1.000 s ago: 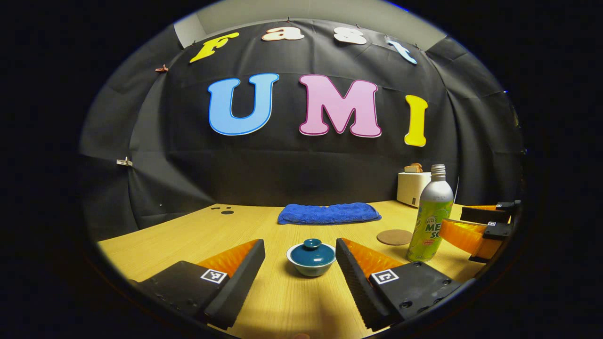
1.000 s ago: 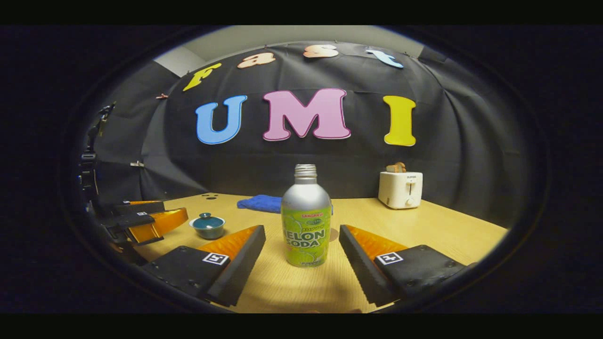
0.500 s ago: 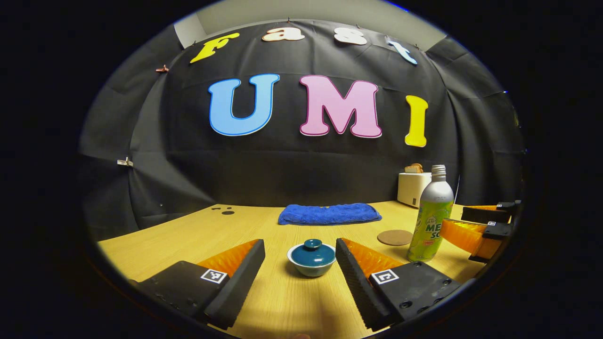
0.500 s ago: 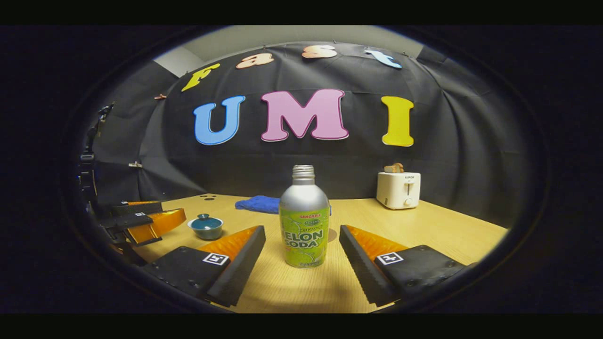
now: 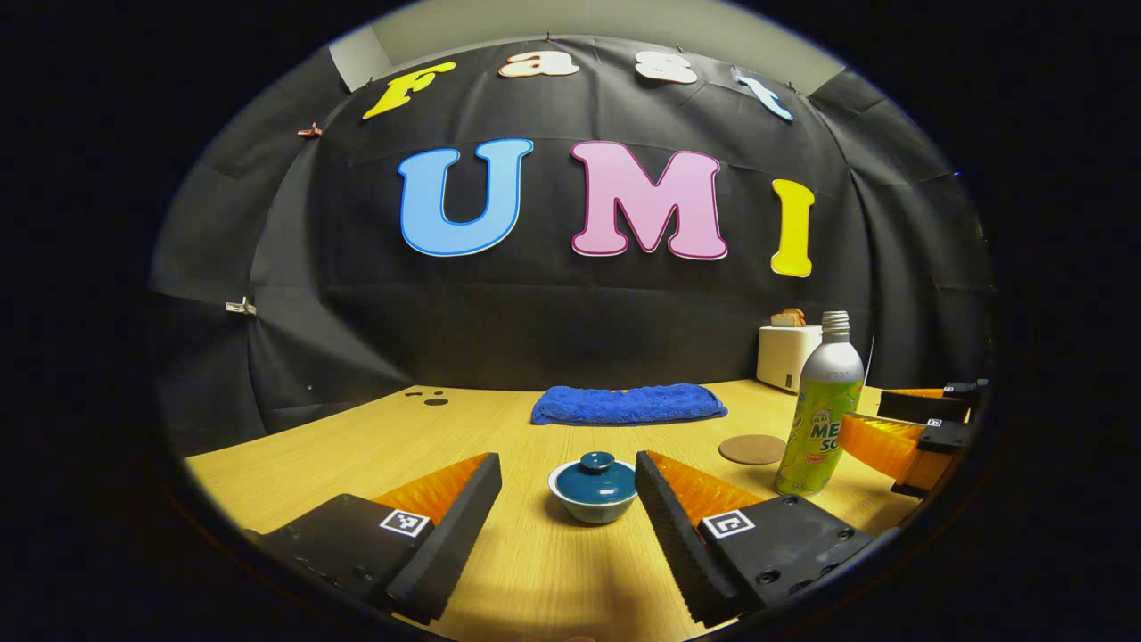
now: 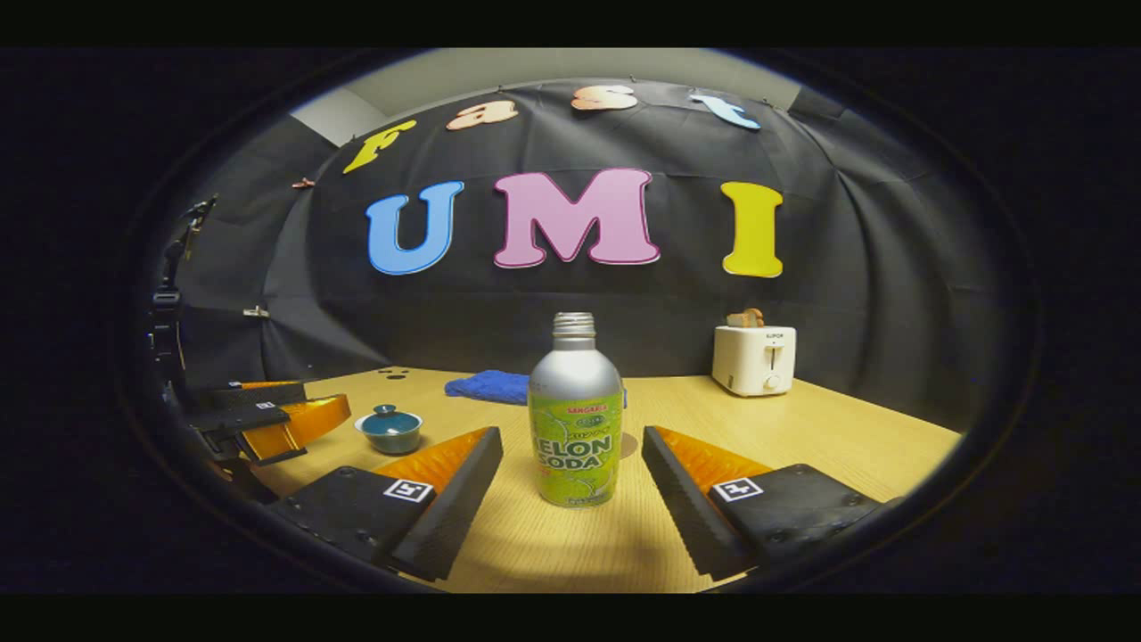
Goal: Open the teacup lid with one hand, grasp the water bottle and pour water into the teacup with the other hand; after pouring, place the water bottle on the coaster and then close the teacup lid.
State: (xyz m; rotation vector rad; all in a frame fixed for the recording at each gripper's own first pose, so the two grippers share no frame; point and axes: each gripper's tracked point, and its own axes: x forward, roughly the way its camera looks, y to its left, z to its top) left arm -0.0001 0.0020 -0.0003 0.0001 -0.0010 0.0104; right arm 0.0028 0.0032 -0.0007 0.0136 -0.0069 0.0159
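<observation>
A teal lidded teacup [image 5: 593,489] sits on the wooden table just ahead of my left gripper [image 5: 568,473], whose fingers stand open on either side of it, not touching. To its right are a round brown coaster [image 5: 753,448] and an uncapped silver-and-green bottle [image 5: 821,407]. In the right gripper view the bottle [image 6: 576,415] stands upright, centred between the open fingers of my right gripper [image 6: 571,448], slightly ahead of the tips. The teacup [image 6: 389,429] lies off to the left there, by the left gripper [image 6: 267,419]. The right gripper [image 5: 909,428] shows beside the bottle.
A folded blue towel [image 5: 627,404] lies at the back middle of the table [image 5: 357,446]. A white toaster [image 6: 755,358] with bread in it stands at the back right. Small dark holes [image 5: 428,397] mark the table's far left.
Both views have shifted only slightly; the teacup sits a touch further right between the left fingers. Both grippers stay open and nothing is held.
</observation>
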